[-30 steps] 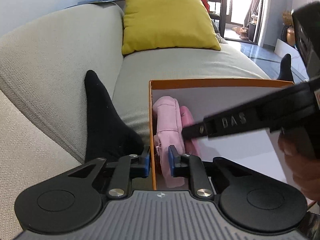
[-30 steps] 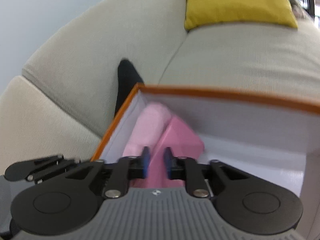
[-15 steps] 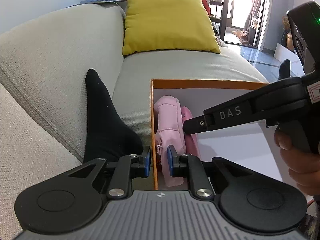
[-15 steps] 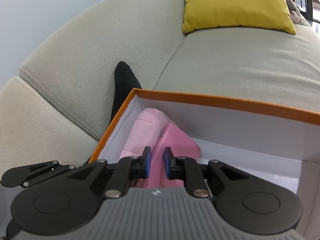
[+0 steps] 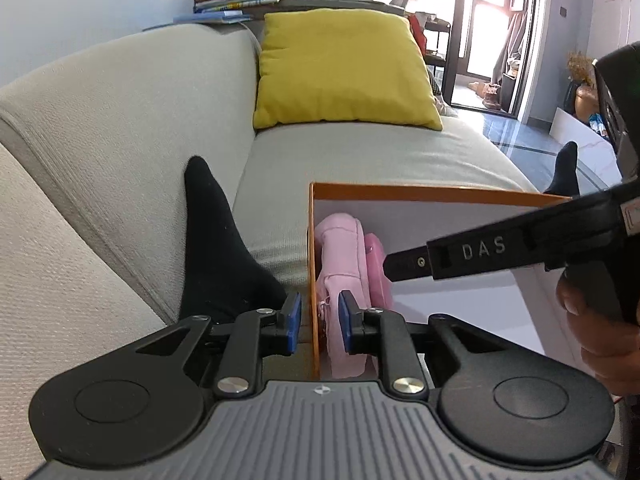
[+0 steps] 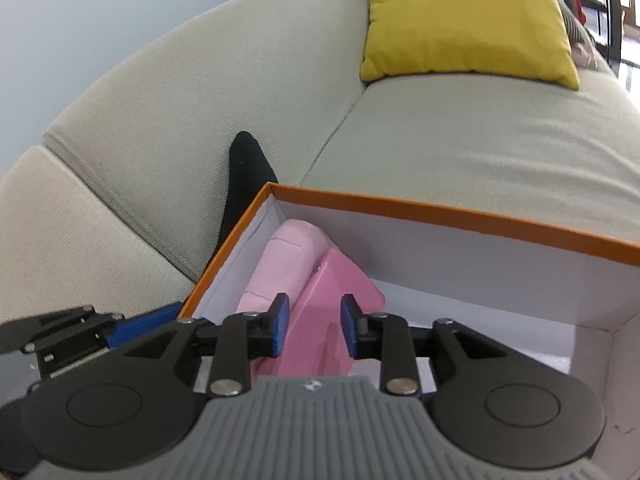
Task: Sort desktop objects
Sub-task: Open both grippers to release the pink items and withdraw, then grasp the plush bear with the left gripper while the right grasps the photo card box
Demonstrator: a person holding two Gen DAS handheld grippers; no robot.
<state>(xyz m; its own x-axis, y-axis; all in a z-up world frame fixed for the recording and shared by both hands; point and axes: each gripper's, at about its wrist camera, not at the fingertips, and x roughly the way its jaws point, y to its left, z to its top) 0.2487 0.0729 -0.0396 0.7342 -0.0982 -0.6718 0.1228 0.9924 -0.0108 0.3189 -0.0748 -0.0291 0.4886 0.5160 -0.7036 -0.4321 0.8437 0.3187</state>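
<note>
Landmark: orange-rimmed box point(image 6: 460, 220) on the grey sofa point(image 5: 120, 128). Left of the box, a black sock point(image 5: 216, 248) against the backrest. Left gripper point(image 5: 319, 322) straddles the box's left wall, fingers point(image 5: 292, 316) slightly spread, just opening, not pressing the wall. Inside the box at its left wall: pale pink pouch point(image 6: 284, 264), then pink case point(image 6: 332, 320) leaning on it. Right gripper point(image 6: 313, 330) over the case, fingers just opening, case between them but released (gaps both sides). Behind the box, a yellow cushion point(image 5: 340, 68).
</note>
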